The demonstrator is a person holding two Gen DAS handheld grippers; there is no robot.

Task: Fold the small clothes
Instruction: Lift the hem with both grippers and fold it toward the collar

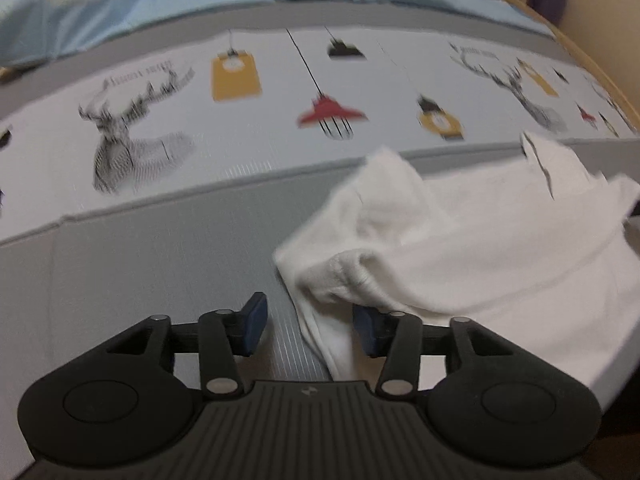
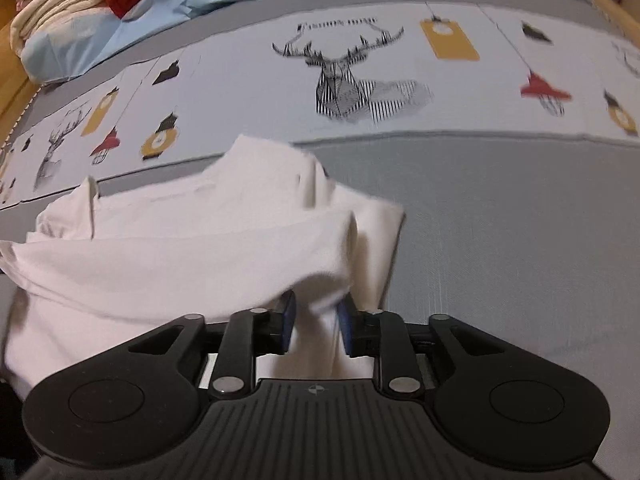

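Left wrist view first: our left gripper stands wide open over the near edge of the grey mat, and the white garment has a limp corner drooping between the pads but touching only the right one, so we grip nothing there. On the right wrist camera our right gripper has its pads half closed around a hanging fold of that garment, though whether they truly pinch it we cannot tell. The risk we judge: lifting now drags the cloth one-sided and the bunched layers slide or twist, spoiling the fold line.
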